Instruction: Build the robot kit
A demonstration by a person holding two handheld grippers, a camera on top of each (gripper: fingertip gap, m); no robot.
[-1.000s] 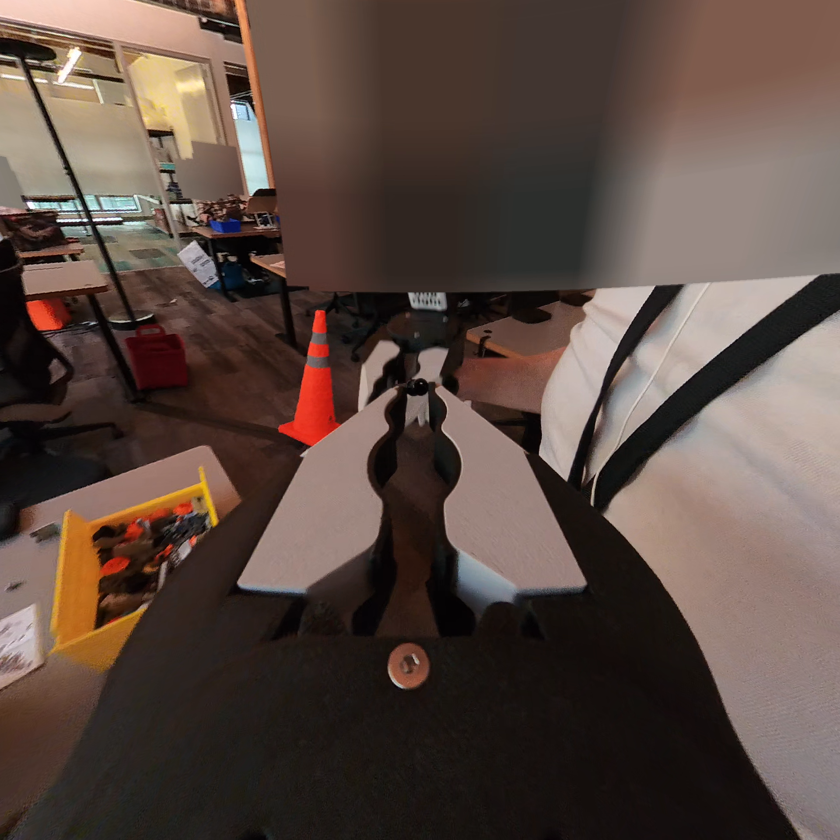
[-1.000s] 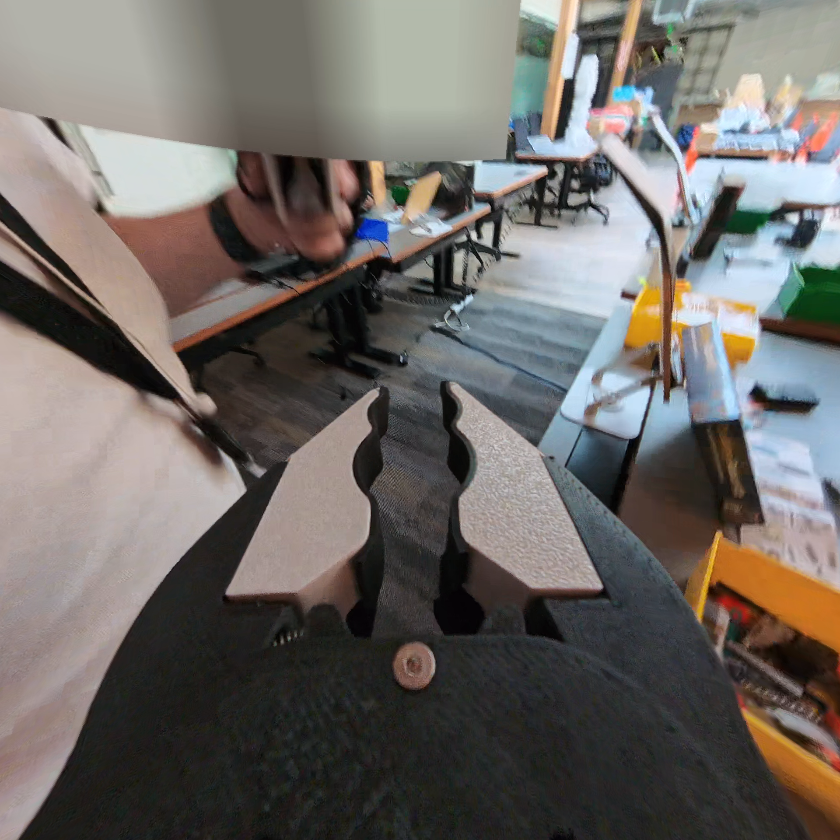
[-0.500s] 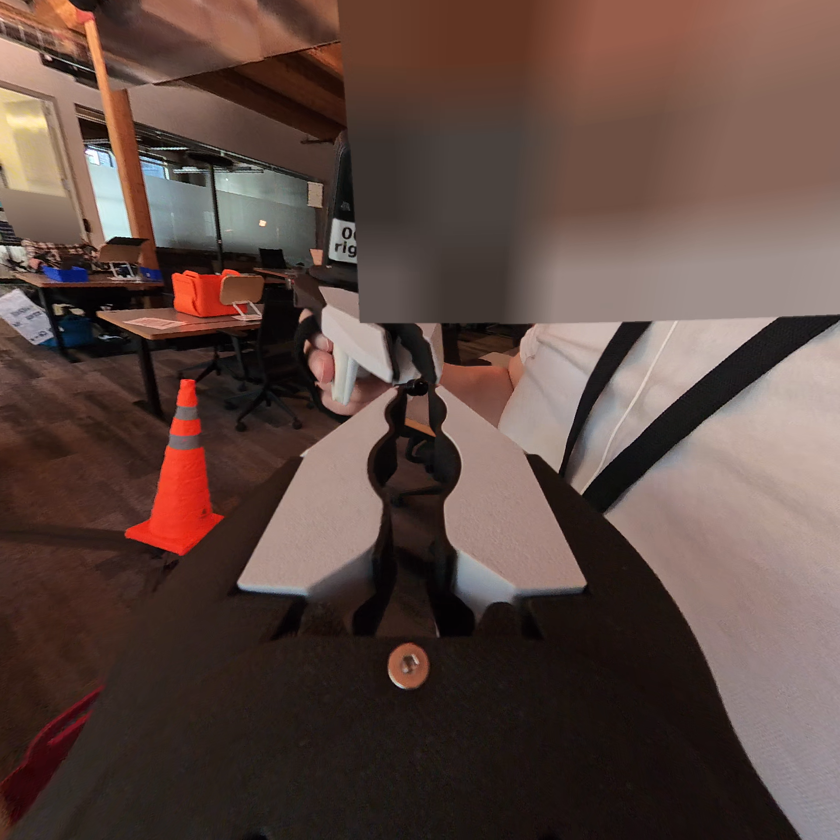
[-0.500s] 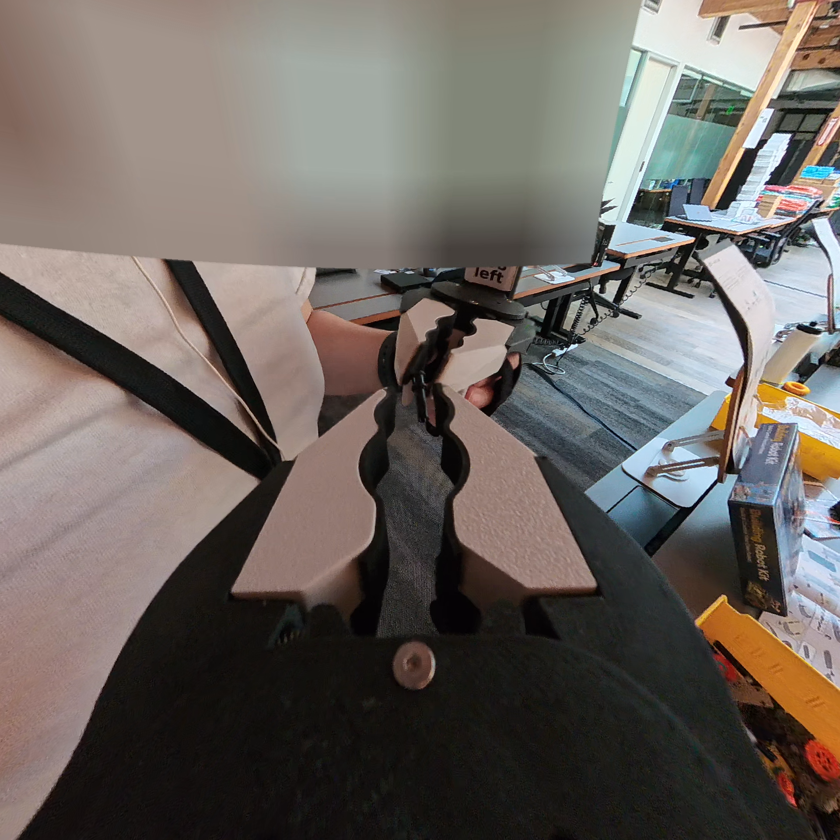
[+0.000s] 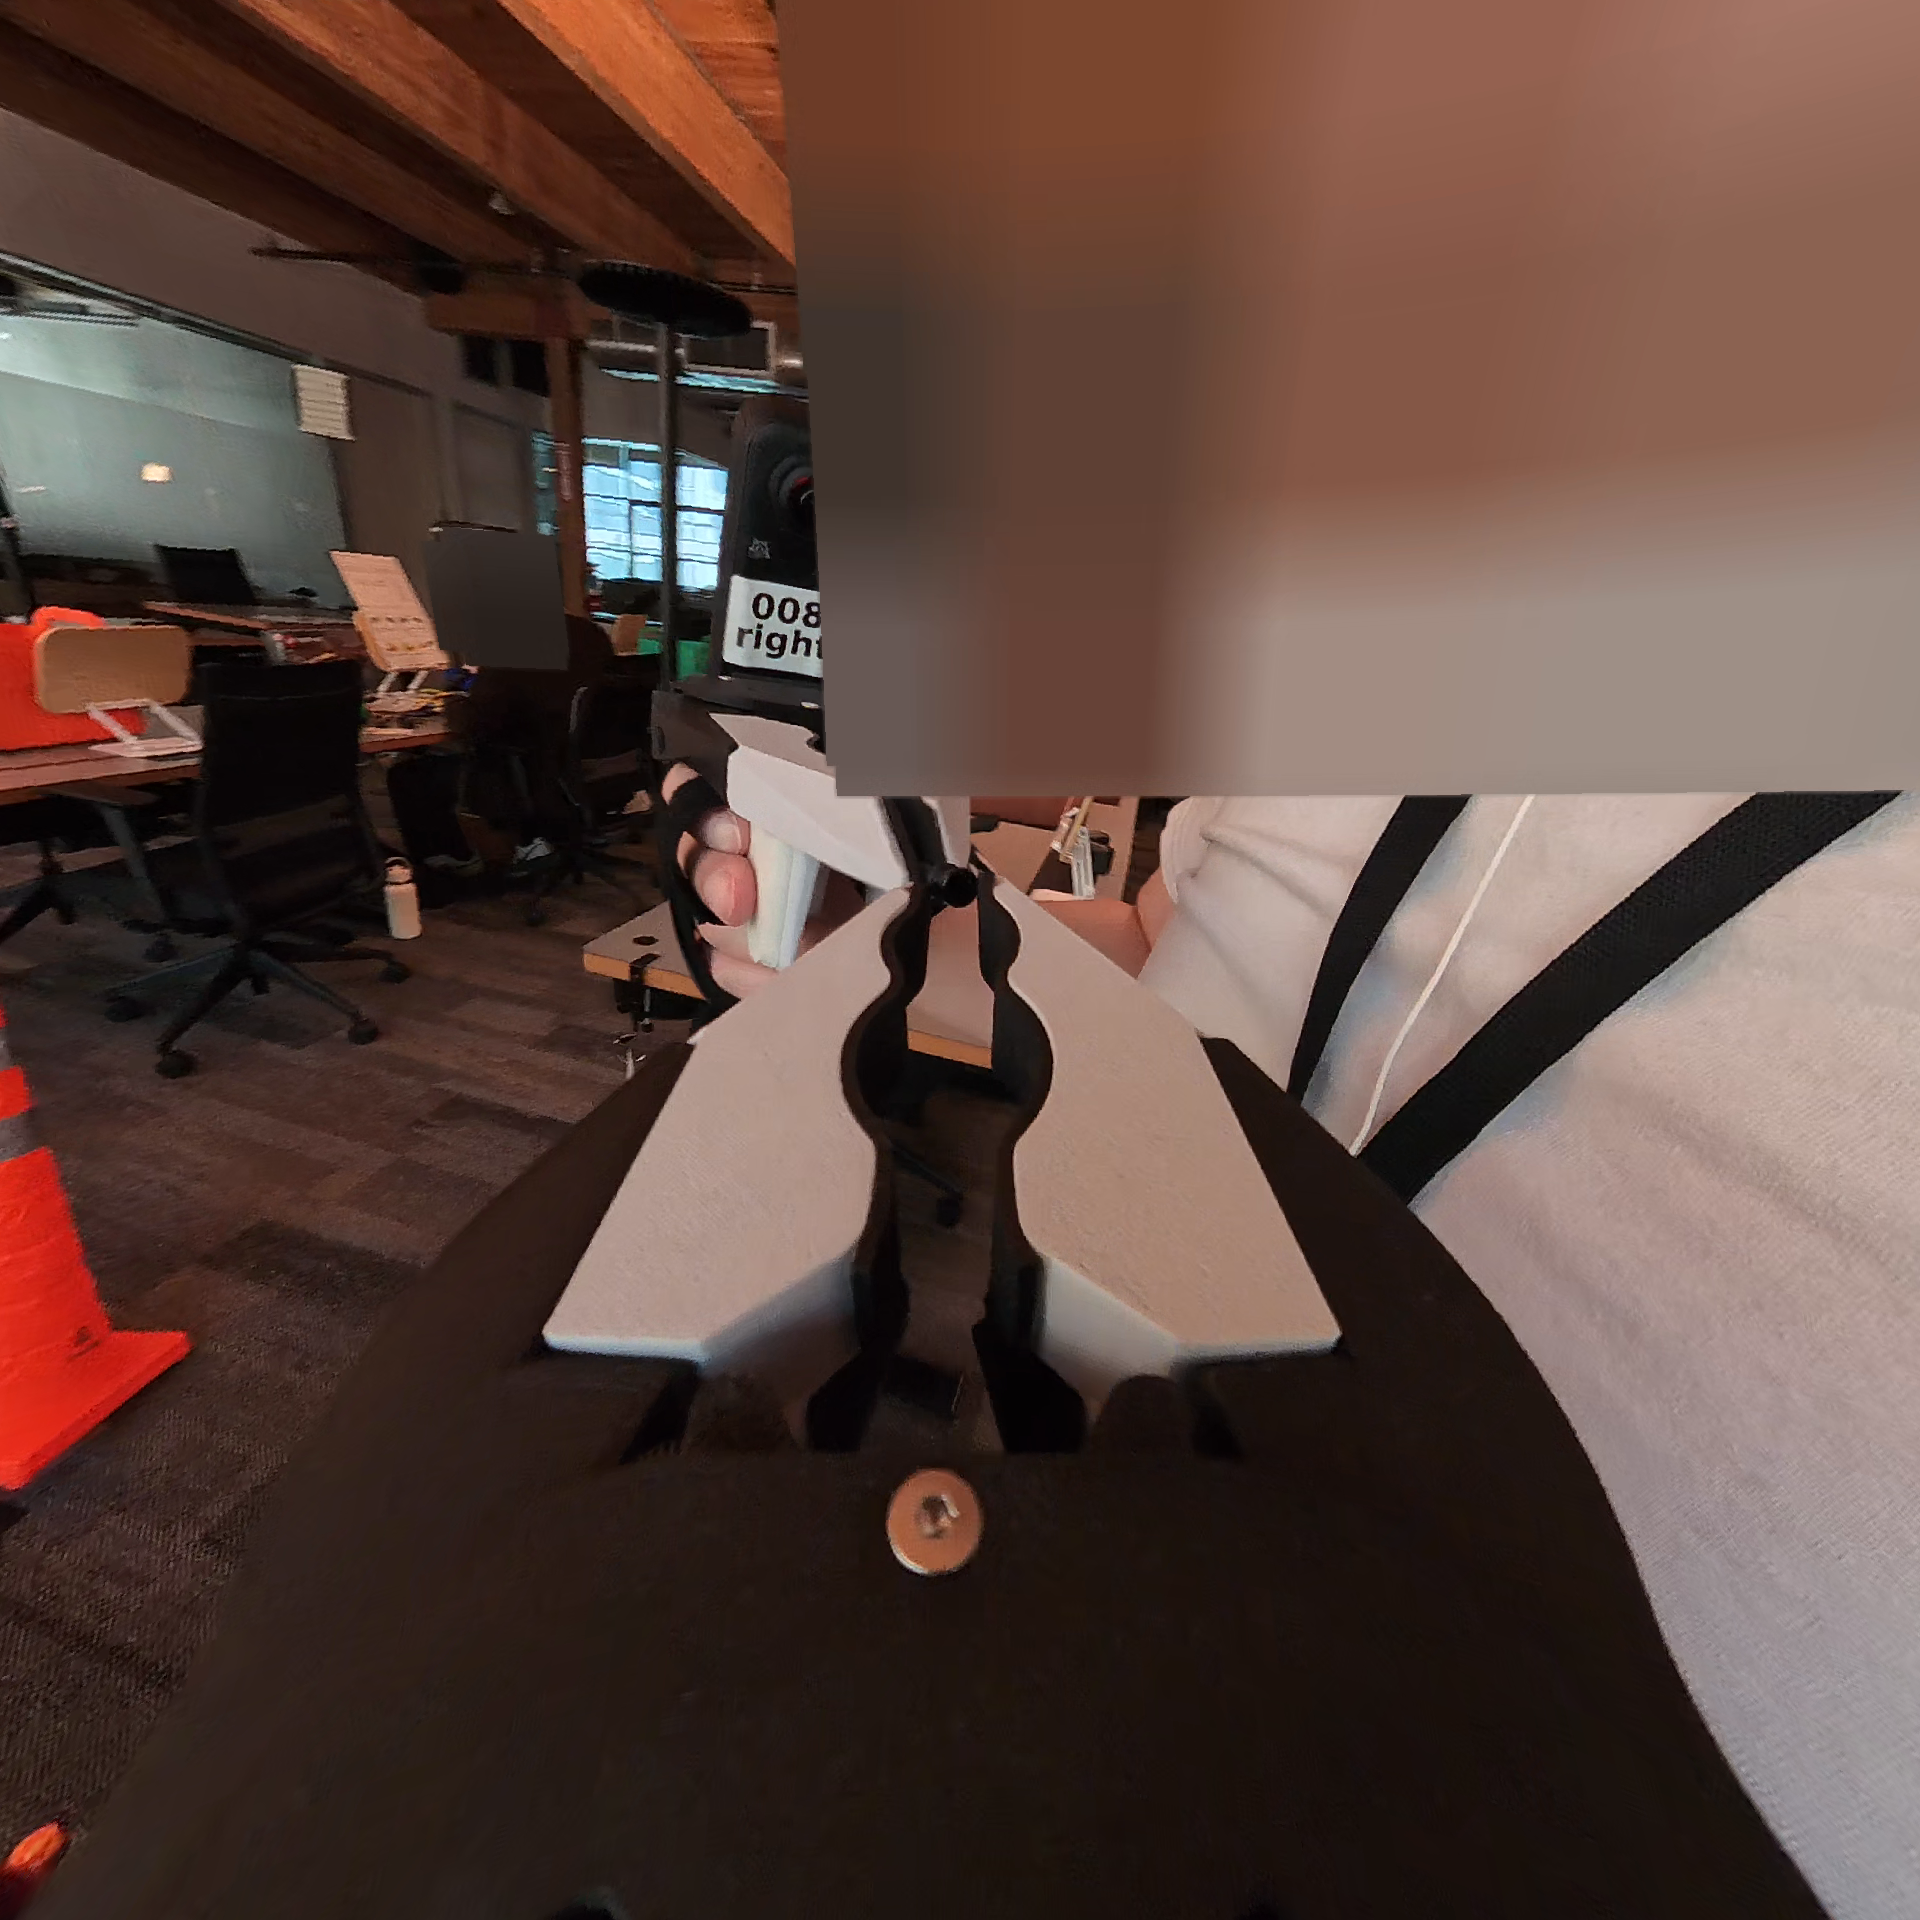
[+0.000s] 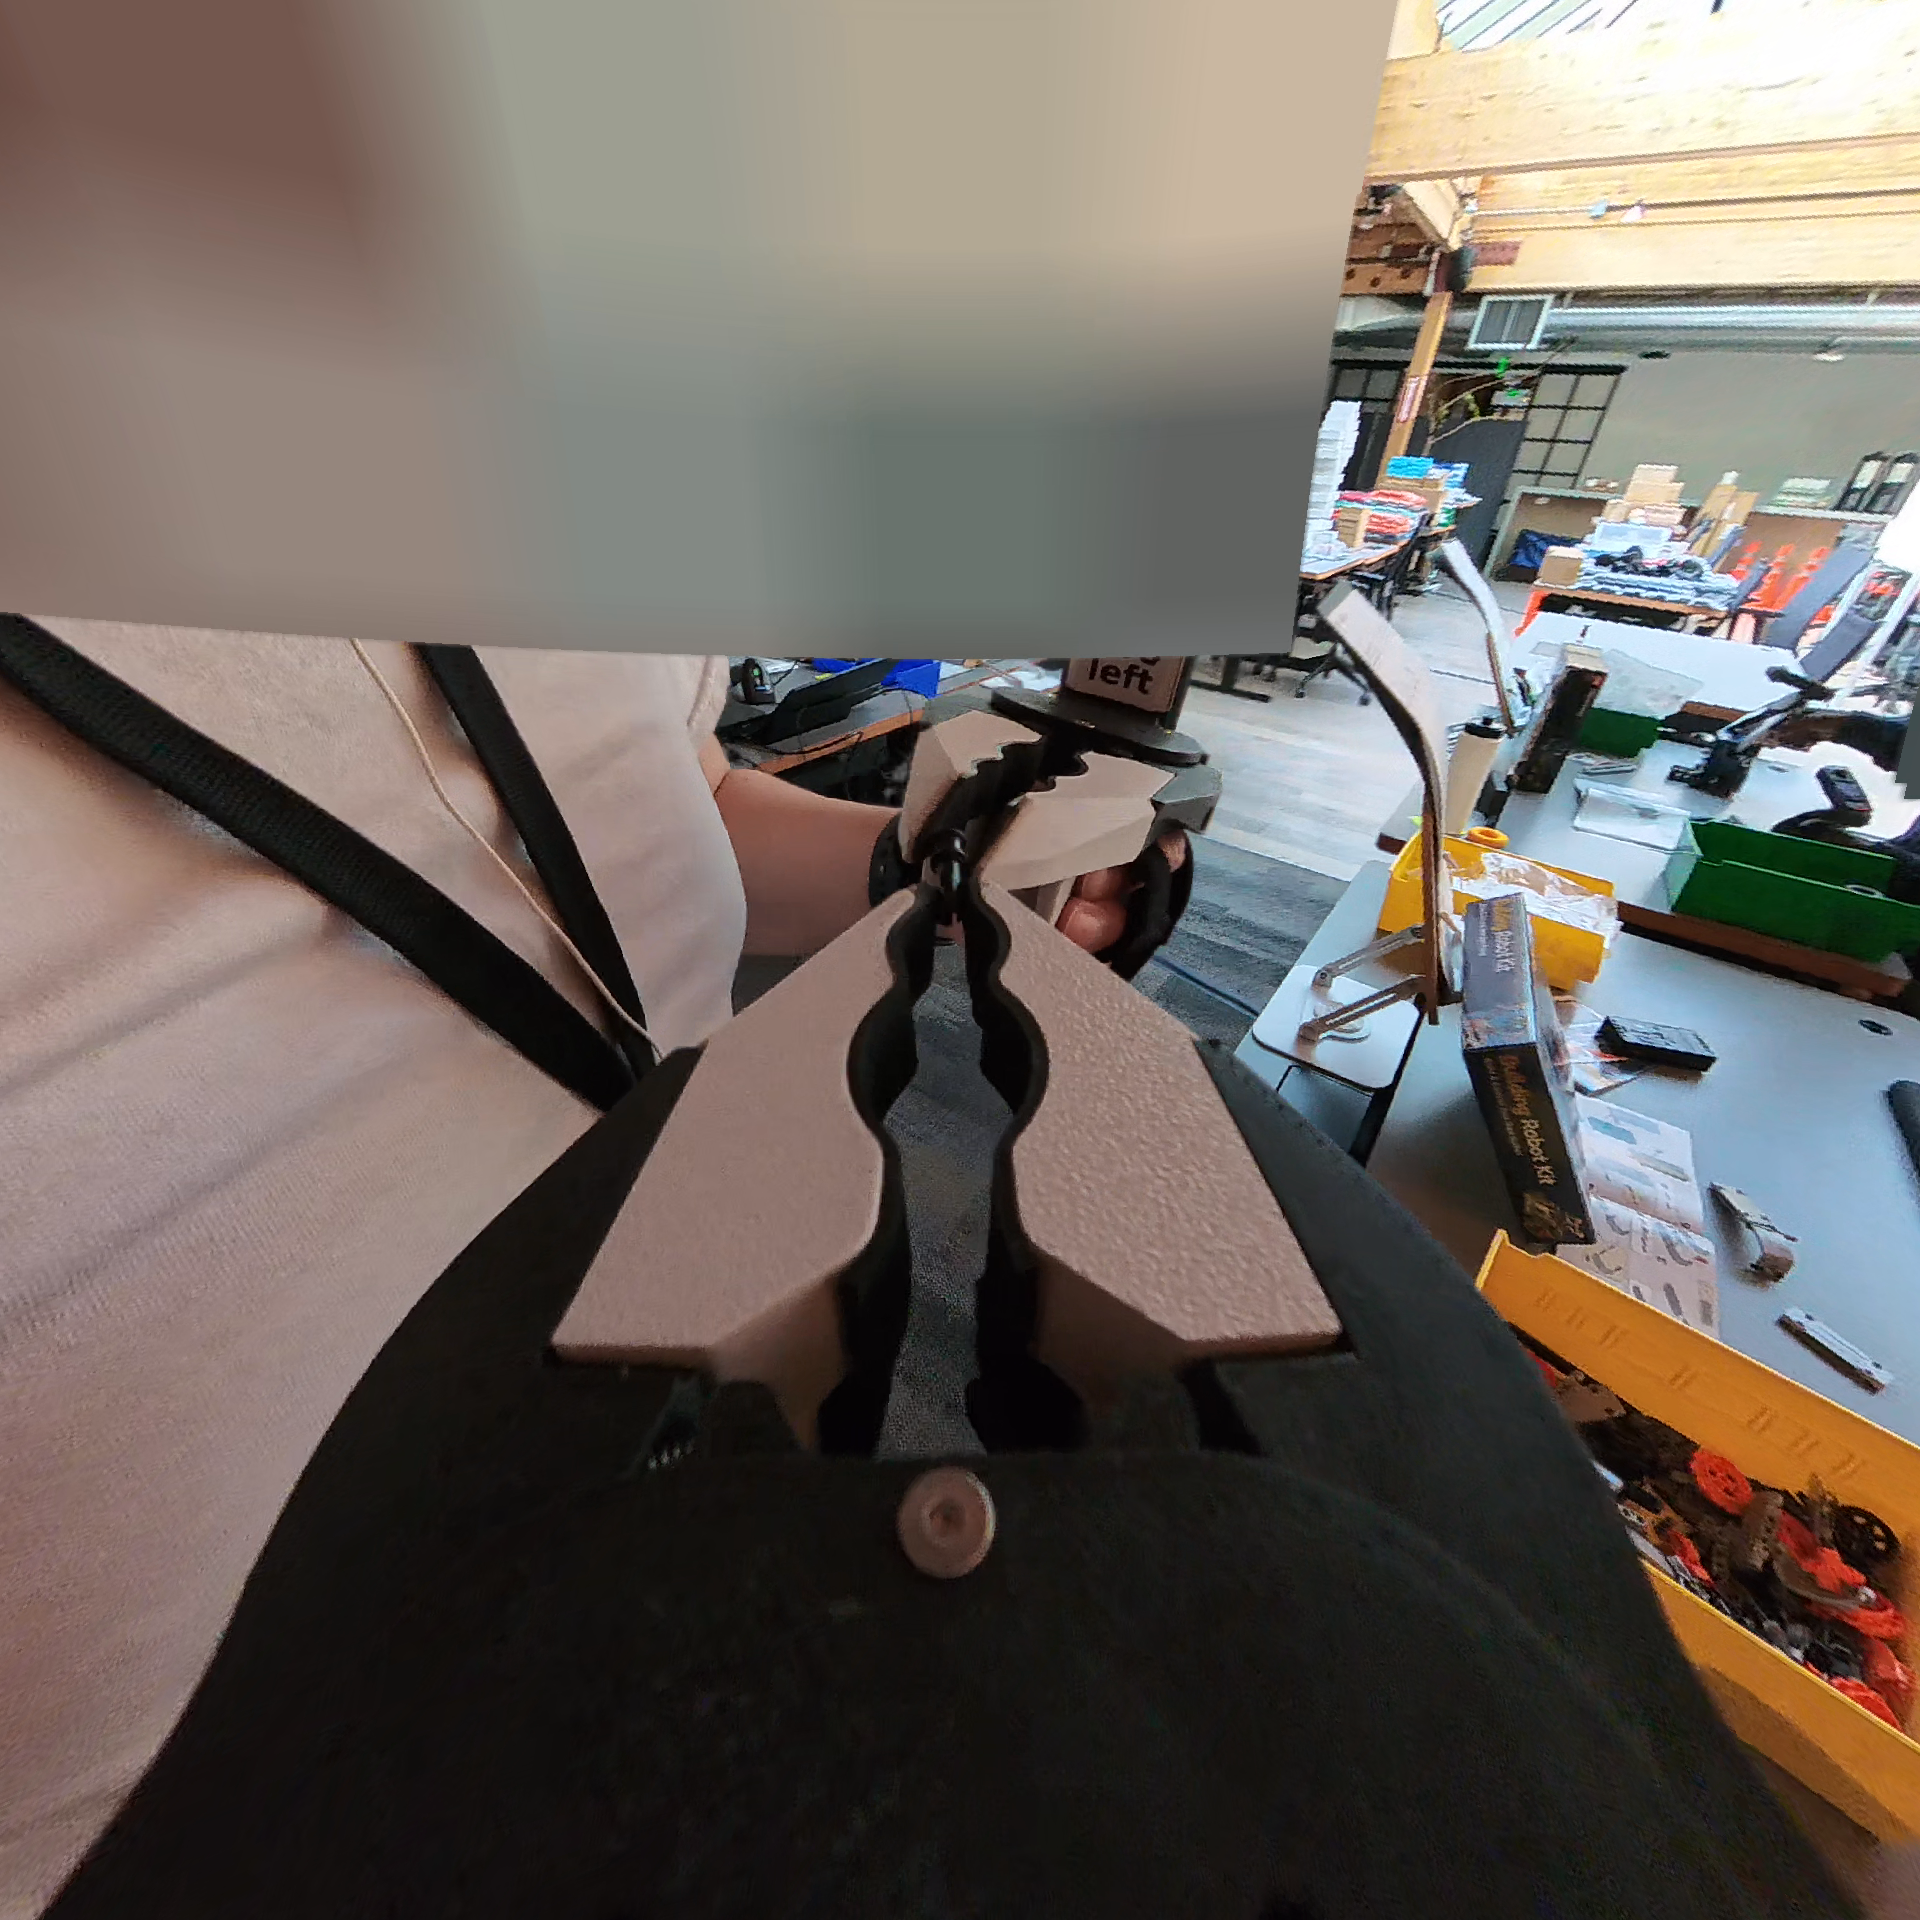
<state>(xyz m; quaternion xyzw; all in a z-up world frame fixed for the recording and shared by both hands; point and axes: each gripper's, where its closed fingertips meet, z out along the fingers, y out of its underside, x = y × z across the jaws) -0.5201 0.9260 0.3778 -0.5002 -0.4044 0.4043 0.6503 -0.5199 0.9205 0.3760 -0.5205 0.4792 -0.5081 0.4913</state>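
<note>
I hold both grippers up in front of a person's white shirt, tip to tip. My left gripper is shut on a small black ball-ended part at its fingertips. The right gripper shows just beyond it, gripped by a hand. In the right wrist view my right gripper has its tips closed in on the same small black part, which sticks out from the left gripper facing it. Most of the part is hidden between the pads.
A grey table stands at the right with a yellow bin of orange and black parts, a dark upright box and a green bin. An orange cone and an office chair stand on the floor at the left. Only a small space, under 4 cm, lies between the two pairs of fingers.
Both grippers rose from table height and turned to face each other. The right gripper's fingers narrowed from open to closed around the black part that the left gripper holds.
</note>
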